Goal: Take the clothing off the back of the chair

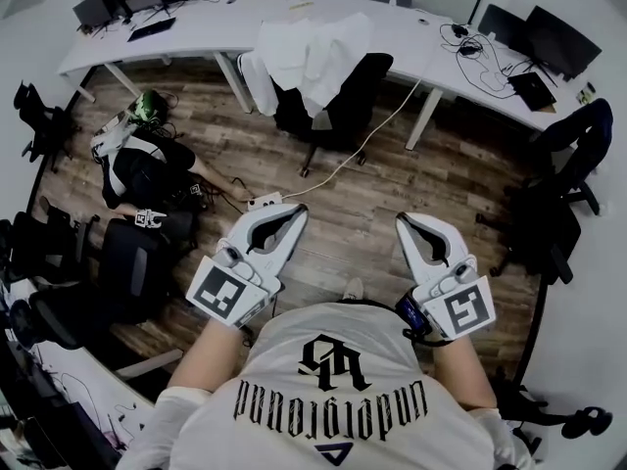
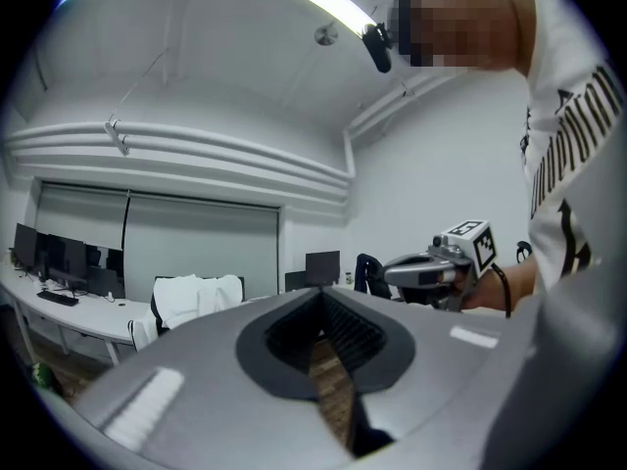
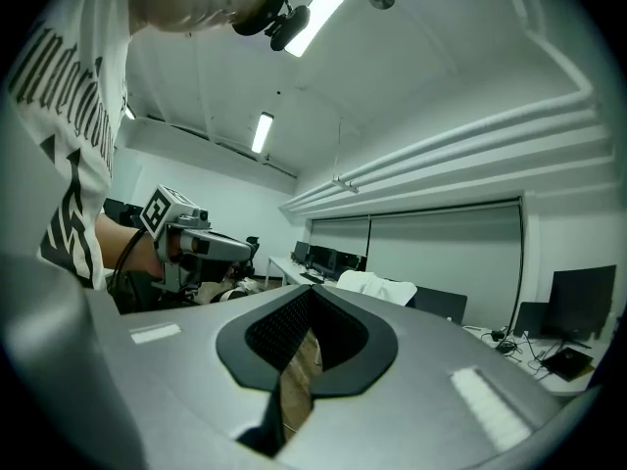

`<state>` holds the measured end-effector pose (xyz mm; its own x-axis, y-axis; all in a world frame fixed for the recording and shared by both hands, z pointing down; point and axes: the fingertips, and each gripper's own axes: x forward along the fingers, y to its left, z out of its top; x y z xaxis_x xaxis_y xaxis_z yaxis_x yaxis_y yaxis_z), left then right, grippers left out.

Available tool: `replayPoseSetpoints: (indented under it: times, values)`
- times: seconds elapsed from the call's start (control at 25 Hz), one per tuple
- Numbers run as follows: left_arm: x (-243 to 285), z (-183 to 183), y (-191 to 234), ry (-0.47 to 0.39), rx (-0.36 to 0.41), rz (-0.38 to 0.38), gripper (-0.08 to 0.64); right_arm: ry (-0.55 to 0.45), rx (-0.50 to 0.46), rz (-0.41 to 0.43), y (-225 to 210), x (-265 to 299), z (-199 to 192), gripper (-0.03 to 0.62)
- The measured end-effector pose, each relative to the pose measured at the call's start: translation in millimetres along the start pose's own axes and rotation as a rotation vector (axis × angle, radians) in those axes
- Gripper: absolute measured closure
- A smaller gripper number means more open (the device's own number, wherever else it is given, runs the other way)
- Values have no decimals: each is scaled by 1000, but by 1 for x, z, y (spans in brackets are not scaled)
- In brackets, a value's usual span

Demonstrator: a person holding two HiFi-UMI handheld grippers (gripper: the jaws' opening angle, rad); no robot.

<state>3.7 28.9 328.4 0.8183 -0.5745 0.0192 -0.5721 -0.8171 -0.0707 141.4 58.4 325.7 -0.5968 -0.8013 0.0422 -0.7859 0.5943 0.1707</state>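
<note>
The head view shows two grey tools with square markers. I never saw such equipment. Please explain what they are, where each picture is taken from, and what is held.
There is no robot: a person holds a two-jaw gripper in each hand. The head view comes from a camera on the person's head, looking down; the left gripper is at its left, the right gripper at its right. The other two pictures come from cameras riding on each gripper, looking along its jaws. Both grippers are shut and hold nothing. Ahead, white clothing hangs over the back of a black chair beside a white desk.
</note>
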Motion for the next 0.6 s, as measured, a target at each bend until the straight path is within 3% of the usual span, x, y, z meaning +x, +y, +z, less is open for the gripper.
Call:
replayPoseSetpoints:
  times: [0.28,0.6]
  values:
    - [61,3,15,10,16,44,511,-16,-8,41,-64,12,-5,588]
    - [98,-3,61,15,15,67,511,-10,2,58,-102,59,-15,588]
